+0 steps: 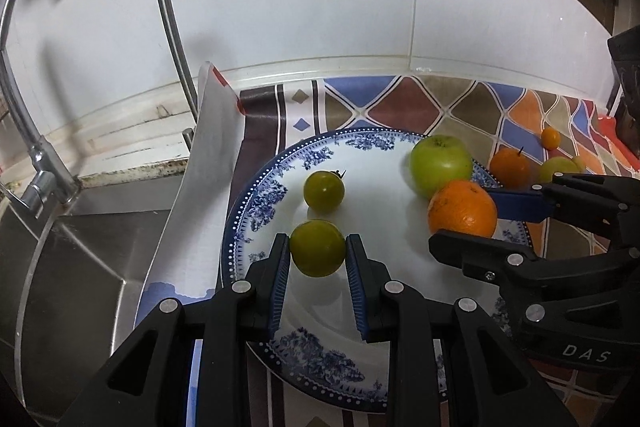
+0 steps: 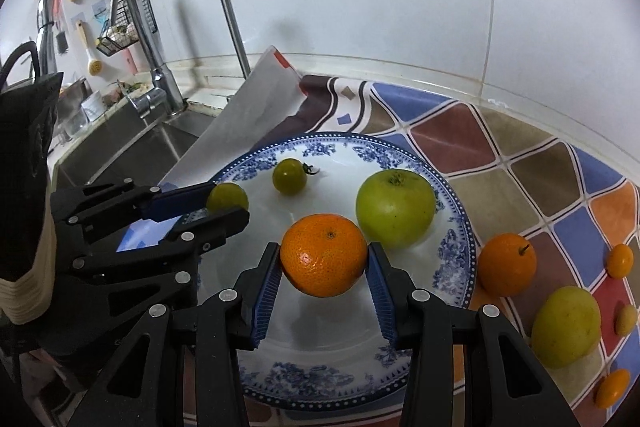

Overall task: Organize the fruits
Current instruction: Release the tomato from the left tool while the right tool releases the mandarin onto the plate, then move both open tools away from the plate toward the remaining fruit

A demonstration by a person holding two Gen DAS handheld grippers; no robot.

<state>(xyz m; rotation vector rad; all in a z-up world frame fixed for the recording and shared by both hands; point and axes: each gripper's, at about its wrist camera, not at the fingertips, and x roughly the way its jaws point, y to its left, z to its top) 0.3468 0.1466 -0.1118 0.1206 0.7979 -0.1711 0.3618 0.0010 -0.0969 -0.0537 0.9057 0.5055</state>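
Observation:
A blue-and-white plate [image 1: 276, 187] [image 2: 456, 267] lies on the patterned counter. My left gripper [image 1: 318, 255] is shut on a small green fruit [image 1: 317, 253] [image 2: 228, 197] just above the plate's left side. My right gripper [image 2: 324, 261] is shut on an orange [image 2: 324, 255] [image 1: 462, 209] over the plate's middle. A second small green fruit [image 1: 324, 191] [image 2: 289, 175] and a green apple [image 1: 439, 163] [image 2: 395, 207] rest on the plate.
Off the plate to the right lie an orange [image 2: 507, 264], a yellow-green apple [image 2: 566, 327] and several small orange fruits [image 2: 620, 259]. A sink [image 1: 80, 267] and a tap [image 1: 36, 67] are at the left. A white sheet [image 1: 200, 195] leans beside the plate. The tiled wall is behind.

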